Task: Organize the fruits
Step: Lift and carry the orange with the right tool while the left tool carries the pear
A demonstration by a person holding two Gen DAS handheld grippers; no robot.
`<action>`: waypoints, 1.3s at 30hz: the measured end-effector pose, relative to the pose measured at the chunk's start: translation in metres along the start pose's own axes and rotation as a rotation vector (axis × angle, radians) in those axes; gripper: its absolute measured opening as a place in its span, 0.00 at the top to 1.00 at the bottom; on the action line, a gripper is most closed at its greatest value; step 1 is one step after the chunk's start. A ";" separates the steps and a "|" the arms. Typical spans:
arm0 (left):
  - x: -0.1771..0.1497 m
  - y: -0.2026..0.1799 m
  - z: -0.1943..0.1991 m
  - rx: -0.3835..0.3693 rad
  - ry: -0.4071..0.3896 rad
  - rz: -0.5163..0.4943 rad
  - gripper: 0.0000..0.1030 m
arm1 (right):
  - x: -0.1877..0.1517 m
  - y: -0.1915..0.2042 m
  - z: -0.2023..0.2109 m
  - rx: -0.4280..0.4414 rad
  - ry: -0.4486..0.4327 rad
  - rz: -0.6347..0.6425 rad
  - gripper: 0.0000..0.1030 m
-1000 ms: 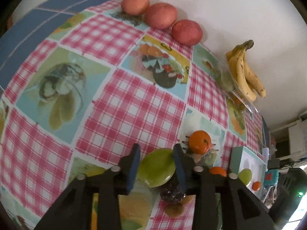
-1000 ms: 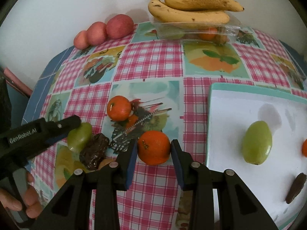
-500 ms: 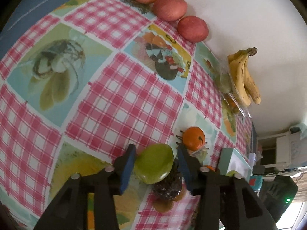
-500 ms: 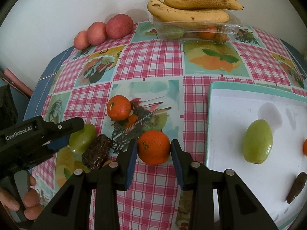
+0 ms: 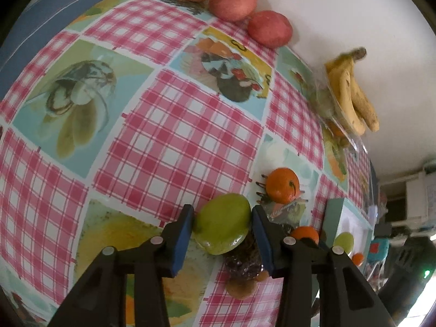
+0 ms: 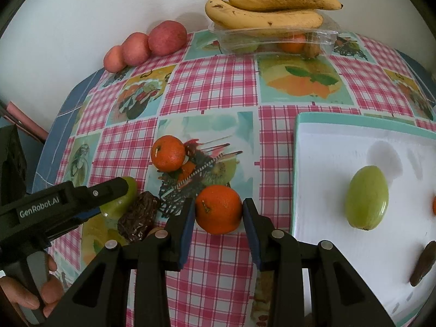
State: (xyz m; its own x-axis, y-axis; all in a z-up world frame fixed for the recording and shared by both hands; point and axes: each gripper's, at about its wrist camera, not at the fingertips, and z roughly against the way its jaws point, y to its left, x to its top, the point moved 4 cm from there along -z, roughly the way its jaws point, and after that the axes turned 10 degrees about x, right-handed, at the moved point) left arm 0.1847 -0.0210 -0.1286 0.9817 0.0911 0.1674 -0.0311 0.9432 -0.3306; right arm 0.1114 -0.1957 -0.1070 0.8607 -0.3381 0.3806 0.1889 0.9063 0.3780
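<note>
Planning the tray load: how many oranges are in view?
4, maybe more hidden: one between the right tool fingers, one loose behind it, one in the clear container, one at the tray's right edge.

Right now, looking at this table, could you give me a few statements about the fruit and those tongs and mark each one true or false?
1. The left tongs bracket a green fruit. True.
2. The right tongs bracket a banana. False: an orange sits between them; the bananas lie on a clear plastic box by the wall.
3. Three reddish apples line the wall. True.
4. The white tray holds nothing. False: another green fruit and a dark date lie in it.
5. A second orange rests on the tablecloth. True.
</note>
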 end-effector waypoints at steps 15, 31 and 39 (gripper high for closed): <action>0.015 0.013 0.044 -0.001 -0.119 0.074 0.55 | 0.005 0.004 0.039 0.019 -0.108 -0.041 0.64; 0.006 -0.021 0.098 -0.032 -0.238 -0.017 0.55 | 0.016 -0.025 0.104 0.009 -0.218 -0.114 0.64; 0.000 -0.040 0.106 -0.038 -0.258 -0.057 0.55 | 0.020 -0.063 0.128 -0.035 -0.257 -0.176 0.64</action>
State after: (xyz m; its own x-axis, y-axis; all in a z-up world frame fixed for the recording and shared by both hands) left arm 0.1660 -0.0253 -0.0170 0.9013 0.1208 0.4161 0.0351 0.9369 -0.3479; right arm 0.0560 -0.2924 -0.0151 0.6662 -0.5396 0.5147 0.3443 0.8348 0.4296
